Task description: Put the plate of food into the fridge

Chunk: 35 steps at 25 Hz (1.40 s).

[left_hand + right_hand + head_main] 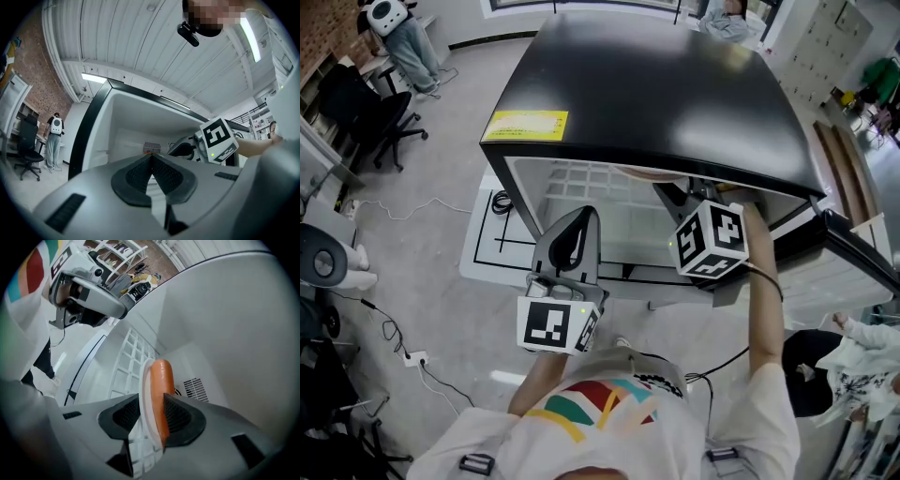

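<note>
Right gripper (153, 411) inside fridge (656, 84), jaws slack around plate (146, 394) with sausage (162, 387). Left gripper (151, 160) outside fridge, jaws clenched, empty.

White wire shelf (125, 363) inside the open black fridge (656, 84); underneath, grey floor (441, 253) with loose cables (392, 330) lying on it.

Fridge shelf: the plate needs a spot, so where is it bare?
The white wire shelf is bare from the fridge's left wall across to the right gripper. The right side is crowded: that gripper is in there, plate and sausage between its jaws. The left gripper hangs outside, before the opening.
</note>
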Each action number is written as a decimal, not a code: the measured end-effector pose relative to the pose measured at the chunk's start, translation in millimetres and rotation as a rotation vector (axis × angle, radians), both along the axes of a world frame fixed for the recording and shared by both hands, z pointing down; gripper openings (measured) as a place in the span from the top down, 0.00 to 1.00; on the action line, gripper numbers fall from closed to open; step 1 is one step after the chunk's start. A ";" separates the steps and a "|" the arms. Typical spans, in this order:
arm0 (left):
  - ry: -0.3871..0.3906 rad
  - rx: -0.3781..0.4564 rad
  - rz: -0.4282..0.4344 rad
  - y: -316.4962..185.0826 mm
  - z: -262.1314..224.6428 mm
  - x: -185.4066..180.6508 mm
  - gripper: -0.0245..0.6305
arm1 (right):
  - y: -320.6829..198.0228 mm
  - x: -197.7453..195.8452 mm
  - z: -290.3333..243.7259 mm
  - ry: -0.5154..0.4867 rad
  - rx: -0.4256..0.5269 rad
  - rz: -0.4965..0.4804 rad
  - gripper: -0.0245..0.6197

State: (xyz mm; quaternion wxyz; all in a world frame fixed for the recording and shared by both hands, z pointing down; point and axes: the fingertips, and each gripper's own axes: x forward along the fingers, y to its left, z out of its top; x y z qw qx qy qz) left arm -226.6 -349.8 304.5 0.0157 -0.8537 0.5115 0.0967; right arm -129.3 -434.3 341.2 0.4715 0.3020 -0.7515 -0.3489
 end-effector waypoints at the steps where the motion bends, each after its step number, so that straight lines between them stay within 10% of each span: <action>1: 0.001 0.004 0.006 0.3 -1.5 2.5 0.95 | 0.8 -0.6 -0.7 -0.017 -0.019 0.000 0.77; 19: 0.032 0.029 -0.005 -0.6 -15.3 -1.6 0.95 | 26.2 -4.4 -12.6 -0.073 -0.161 -0.075 0.65; 35: 0.031 0.065 0.031 7.9 -30.5 11.8 0.95 | 41.7 3.9 -34.3 -0.090 -0.012 -0.049 0.65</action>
